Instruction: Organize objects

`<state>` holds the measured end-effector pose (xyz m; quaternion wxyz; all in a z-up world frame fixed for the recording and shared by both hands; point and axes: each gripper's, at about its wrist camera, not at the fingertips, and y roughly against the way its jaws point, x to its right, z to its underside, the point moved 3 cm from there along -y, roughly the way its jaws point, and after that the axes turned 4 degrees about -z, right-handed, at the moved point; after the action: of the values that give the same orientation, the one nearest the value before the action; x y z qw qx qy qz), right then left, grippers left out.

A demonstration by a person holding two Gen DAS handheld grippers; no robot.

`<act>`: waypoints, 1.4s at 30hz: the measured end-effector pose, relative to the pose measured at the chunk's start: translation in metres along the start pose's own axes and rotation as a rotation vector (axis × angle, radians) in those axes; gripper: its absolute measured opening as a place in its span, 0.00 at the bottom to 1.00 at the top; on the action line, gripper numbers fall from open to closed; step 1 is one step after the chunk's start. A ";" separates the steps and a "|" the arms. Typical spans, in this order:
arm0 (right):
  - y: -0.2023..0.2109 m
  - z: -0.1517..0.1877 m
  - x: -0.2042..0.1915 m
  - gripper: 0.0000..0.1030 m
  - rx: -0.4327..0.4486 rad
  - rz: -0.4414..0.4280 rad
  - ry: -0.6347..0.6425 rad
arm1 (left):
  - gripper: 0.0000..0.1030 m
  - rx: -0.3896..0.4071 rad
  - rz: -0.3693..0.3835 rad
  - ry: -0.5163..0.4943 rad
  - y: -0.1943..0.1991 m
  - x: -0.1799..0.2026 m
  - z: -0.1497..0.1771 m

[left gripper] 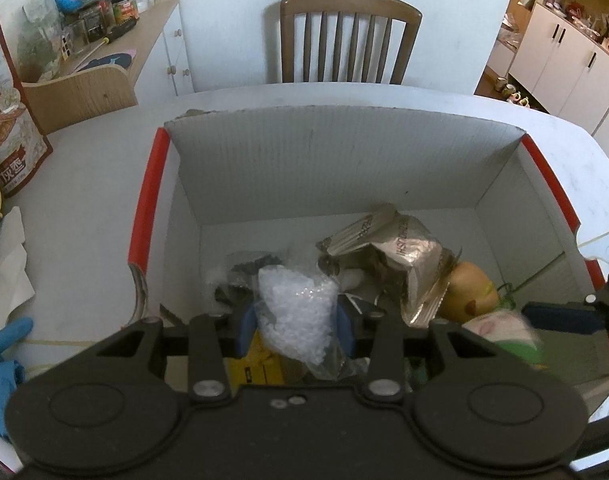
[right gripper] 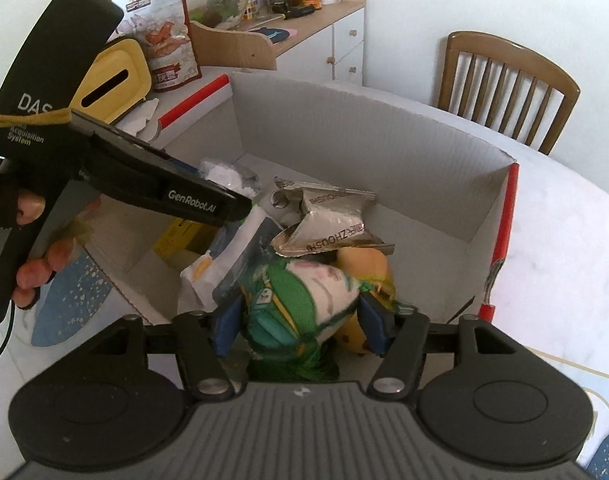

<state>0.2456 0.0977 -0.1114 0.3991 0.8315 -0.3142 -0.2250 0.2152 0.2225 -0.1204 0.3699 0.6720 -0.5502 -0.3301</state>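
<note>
A white cardboard box (left gripper: pixel 344 160) with red edges stands on the table and holds several items. My left gripper (left gripper: pixel 296 326) is shut on a clear bag of white pellets (left gripper: pixel 296 312), held over the box's near left part. My right gripper (right gripper: pixel 300 322) is shut on a green and white packet (right gripper: pixel 304 300) over the box's near right side; the packet also shows blurred in the left wrist view (left gripper: pixel 500 328). A crumpled silver foil bag (left gripper: pixel 400 248), a yellow box (left gripper: pixel 256 364) and a yellowish fruit (left gripper: pixel 468 292) lie inside. The left gripper's body (right gripper: pixel 104 160) crosses the right wrist view.
A snack bag (left gripper: pixel 12 120) and a yellow tissue holder (right gripper: pixel 116 80) stand left of the box. Blue gloves (left gripper: pixel 0 360) and white paper (left gripper: pixel 8 264) lie at the table's left edge. A wooden chair (left gripper: pixel 348 40) stands behind the table. A cluttered sideboard (left gripper: pixel 104 40) is at back left.
</note>
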 end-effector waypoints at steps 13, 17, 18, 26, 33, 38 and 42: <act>0.030 0.004 0.007 0.66 0.063 -0.008 -0.077 | 0.50 0.021 0.009 0.017 0.021 0.004 0.009; 0.047 0.003 0.006 0.67 0.103 -0.013 -0.097 | 0.54 0.048 0.022 0.027 0.036 0.005 0.013; 0.052 0.004 0.005 0.67 0.111 -0.015 -0.100 | 0.56 0.056 0.023 0.026 0.040 0.006 0.015; 0.086 0.007 0.000 0.69 0.180 -0.026 -0.121 | 0.62 0.121 0.043 0.017 0.077 0.015 0.026; 0.111 0.013 -0.008 0.71 0.228 -0.040 -0.122 | 0.74 0.186 0.053 0.020 0.110 0.019 0.037; 0.125 0.019 -0.012 0.73 0.256 -0.055 -0.133 | 0.84 0.246 0.039 0.033 0.130 0.019 0.043; 0.133 0.024 -0.015 0.73 0.280 -0.055 -0.129 | 0.90 0.270 0.048 0.052 0.141 0.018 0.049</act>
<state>0.1744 0.0312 -0.0170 0.2520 0.8711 -0.3446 -0.2428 0.1065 0.1815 -0.0247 0.2981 0.7107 -0.5956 -0.2265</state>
